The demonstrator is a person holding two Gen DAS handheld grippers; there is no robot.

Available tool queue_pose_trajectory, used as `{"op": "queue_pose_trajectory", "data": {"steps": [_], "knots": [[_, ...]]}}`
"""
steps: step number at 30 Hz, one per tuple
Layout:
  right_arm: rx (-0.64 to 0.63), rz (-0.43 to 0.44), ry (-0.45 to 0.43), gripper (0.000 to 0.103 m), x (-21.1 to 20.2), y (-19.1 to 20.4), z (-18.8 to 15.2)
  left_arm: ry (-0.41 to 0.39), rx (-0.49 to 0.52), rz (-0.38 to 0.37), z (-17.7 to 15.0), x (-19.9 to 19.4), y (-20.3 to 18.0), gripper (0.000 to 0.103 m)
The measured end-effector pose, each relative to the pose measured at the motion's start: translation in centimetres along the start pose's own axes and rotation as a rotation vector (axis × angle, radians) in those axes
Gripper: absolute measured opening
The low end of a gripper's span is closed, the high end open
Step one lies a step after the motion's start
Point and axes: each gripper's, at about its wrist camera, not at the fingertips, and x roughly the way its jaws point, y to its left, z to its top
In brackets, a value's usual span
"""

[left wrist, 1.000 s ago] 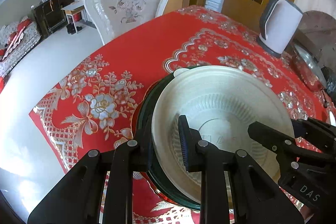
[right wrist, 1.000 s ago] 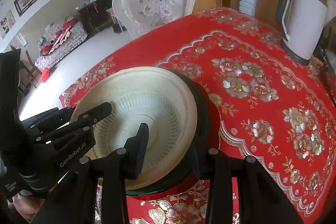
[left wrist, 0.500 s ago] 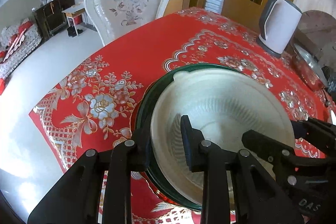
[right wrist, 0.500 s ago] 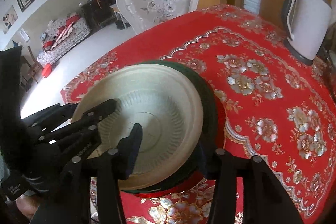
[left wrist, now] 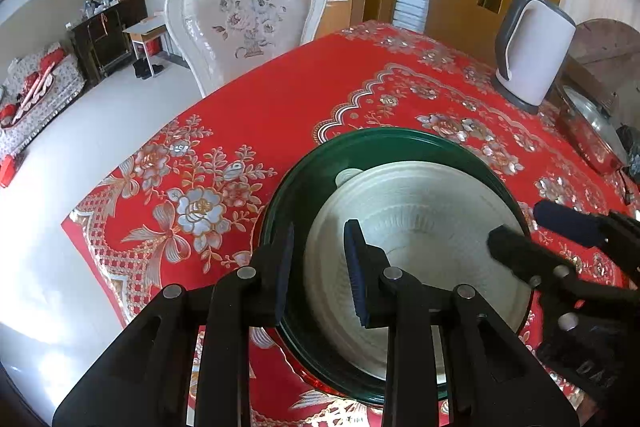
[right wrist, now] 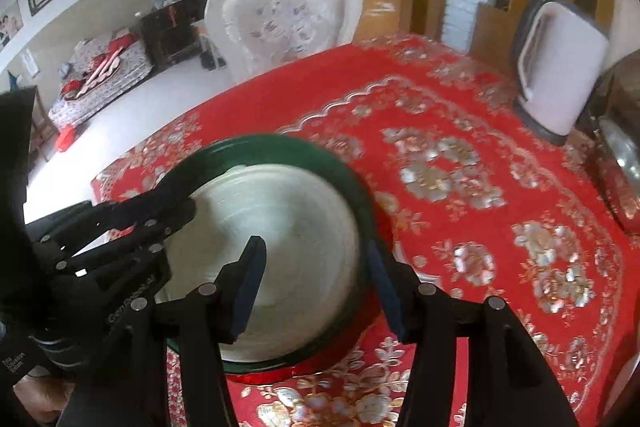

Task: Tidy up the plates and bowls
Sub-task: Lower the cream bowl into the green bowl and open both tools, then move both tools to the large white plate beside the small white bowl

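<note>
On the red tablecloth (left wrist: 280, 115) the green plate (left wrist: 320, 163) carried the cream bowl (left wrist: 420, 227), so I judged that stacking done. My right gripper (right wrist: 316, 283), jaws just widened, straddled both rims without pinching; my left gripper (left wrist: 320, 267) likewise stood slightly parted, gripping nothing.

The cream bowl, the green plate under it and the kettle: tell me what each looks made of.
Cream bowl: probably glazed ceramic or melamine; matte, moulded ribs ring the inside. Green plate: glossy dark green, with highlights along its rim, so glass or glazed ceramic; the look cannot settle which. Kettle: likely plastic, a smooth pale body with a grey handle and base.
</note>
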Motion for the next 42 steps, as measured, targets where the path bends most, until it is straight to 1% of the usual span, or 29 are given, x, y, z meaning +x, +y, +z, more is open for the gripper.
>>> {"op": "queue_pose_trajectory", "data": {"steps": [3,7,8,9,11,19,26,35,42], "knots": [[0.04,0.052,0.0,0.055,-0.4,-0.9,0.1,0.001,-0.003,-0.007,0.0,-0.2,-0.1,0.026],[0.051,0.046,-0.014,0.055,-1.0,-1.2,-0.1,-0.005,-0.003,-0.023,0.0,-0.6,-0.4,0.026],[0.059,0.051,-0.019,0.056,-1.2,-1.4,-0.1,-0.007,-0.001,-0.025,0.0,-0.7,-0.6,0.026],[0.063,0.054,-0.02,0.059,-1.3,-1.4,-0.2,-0.009,0.002,-0.027,0.1,-0.8,-0.8,0.026],[0.066,0.056,-0.025,0.06,-1.5,-1.6,-0.4,-0.012,0.008,-0.027,0.1,-0.9,-1.1,0.026],[0.081,0.05,-0.035,0.06,-2.5,-2.3,-1.1,-0.014,0.016,-0.035,0.0,-1.0,-2.2,0.026],[0.113,0.039,-0.041,0.061,-3.2,-3.6,-1.8,-0.022,0.05,-0.046,-0.1,-1.5,-3.9,0.026],[0.164,0.013,-0.049,0.061,-4.7,-6.0,-3.1,-0.024,0.095,-0.079,-0.2,-1.8,-6.7,0.026],[0.217,-0.011,-0.051,0.063,-5.9,-8.6,-4.6,-0.011,0.148,-0.111,-0.5,-1.7,-10.0,0.026]]}}
